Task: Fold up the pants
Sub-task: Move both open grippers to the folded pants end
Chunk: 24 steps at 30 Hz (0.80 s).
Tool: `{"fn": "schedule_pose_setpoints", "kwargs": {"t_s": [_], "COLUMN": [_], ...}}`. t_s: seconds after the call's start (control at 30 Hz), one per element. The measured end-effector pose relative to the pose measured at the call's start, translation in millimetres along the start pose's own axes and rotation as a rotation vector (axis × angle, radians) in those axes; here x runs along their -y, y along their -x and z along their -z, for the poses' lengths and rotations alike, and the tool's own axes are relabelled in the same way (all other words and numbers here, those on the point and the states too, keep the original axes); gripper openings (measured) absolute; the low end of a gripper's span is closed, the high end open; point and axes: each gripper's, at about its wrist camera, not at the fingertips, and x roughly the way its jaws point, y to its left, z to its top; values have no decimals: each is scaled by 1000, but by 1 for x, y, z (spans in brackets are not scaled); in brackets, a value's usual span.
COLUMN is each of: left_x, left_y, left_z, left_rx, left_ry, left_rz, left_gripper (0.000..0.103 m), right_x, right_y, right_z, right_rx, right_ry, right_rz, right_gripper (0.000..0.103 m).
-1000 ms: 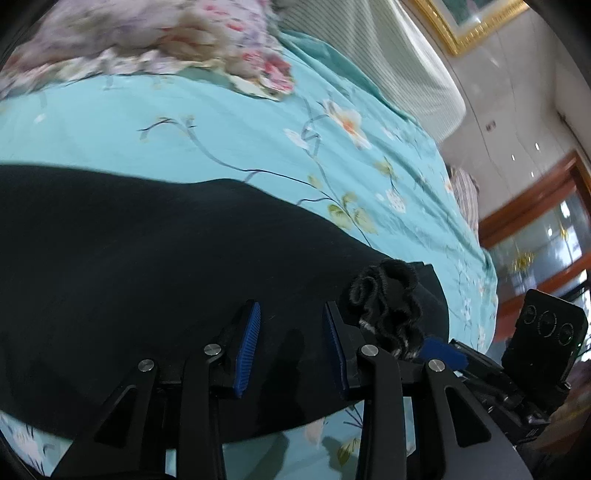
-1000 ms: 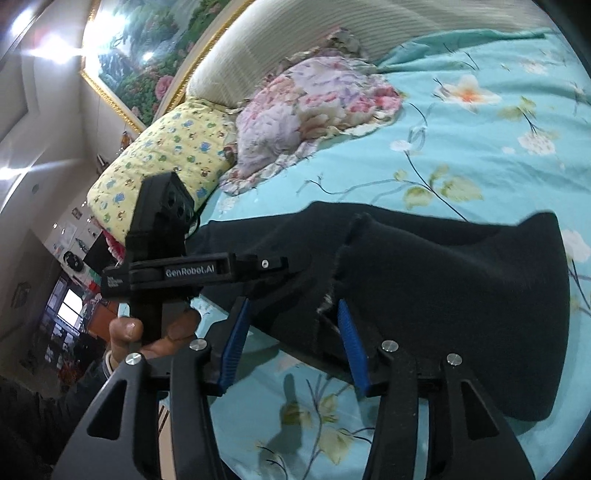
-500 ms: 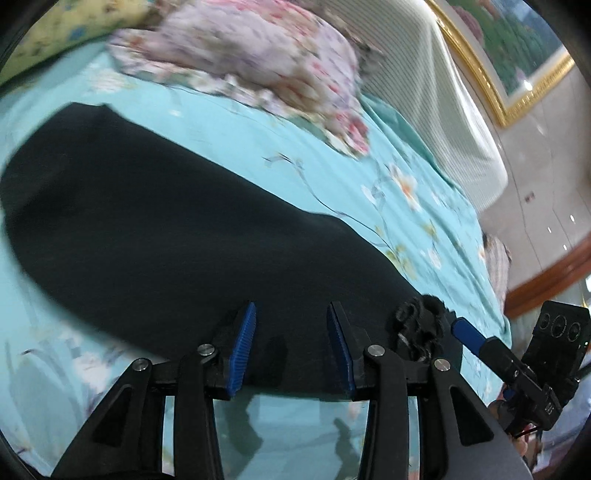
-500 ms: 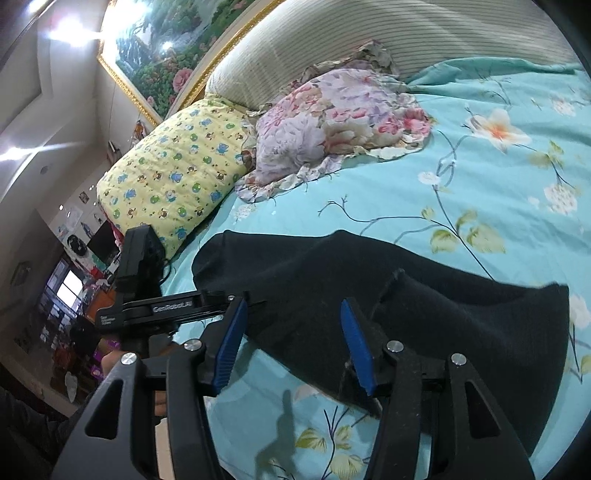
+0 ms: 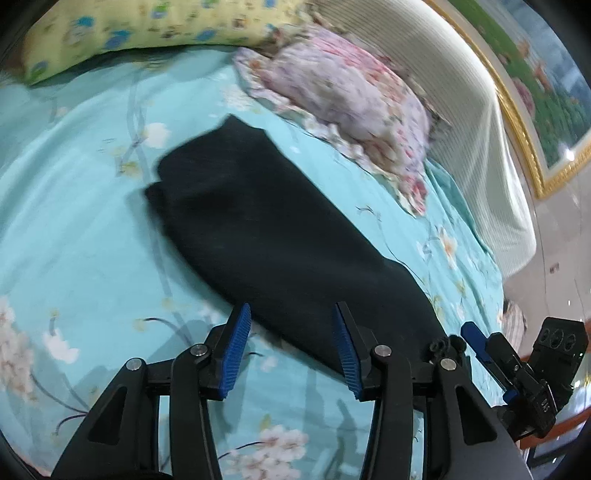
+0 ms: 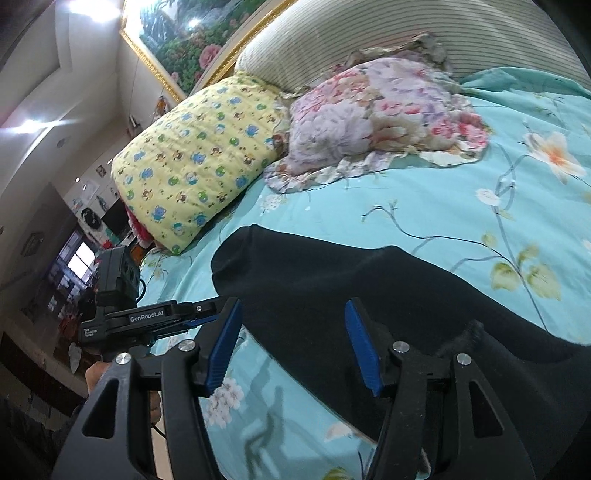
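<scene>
On the teal floral bed sheet (image 5: 74,229), both tools, left tool (image 5: 291,349) and right tool (image 6: 293,349), hang spread and empty, jaws just opening, so the long black folded pants (image 5: 266,236) could bunch up if regrabbed off-edge.

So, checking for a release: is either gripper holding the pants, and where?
Nothing is held. Both the left gripper and right gripper are open above the black pants.

A bed with a turquoise flowered sheet (image 5: 92,236) carries everything. Black pants (image 5: 266,236) lie flat on the sheet in a long folded strip. Beyond the pants, toward the striped headboard (image 6: 424,33), a pink floral pillow (image 6: 380,114) rests on the sheet. Just beside that pillow, farther from the pants' wide end, sits a yellow pillow (image 6: 199,162) printed with small animals.
</scene>
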Motion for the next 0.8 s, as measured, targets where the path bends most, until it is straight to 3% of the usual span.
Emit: {"fn": "schedule_pose_setpoints", "kwargs": {"t_s": [0.43, 0.63, 0.8], "left_x": [-34, -42, -51], "left_y": [6, -4, -18], "left_z": [-13, -20, -33], "left_rx": [14, -7, -45], "left_ry": [104, 141, 173], "left_rz": [-57, -59, -66], "left_gripper": [51, 51, 55], "right_x": [-17, -23, -28], "right_y": [-43, -76, -113], "right_z": [-24, -45, -64], "right_rx": [-58, -125, -203], "right_ry": [53, 87, 134], "right_rz": [-60, -76, -35], "right_gripper": [64, 66, 66]}}
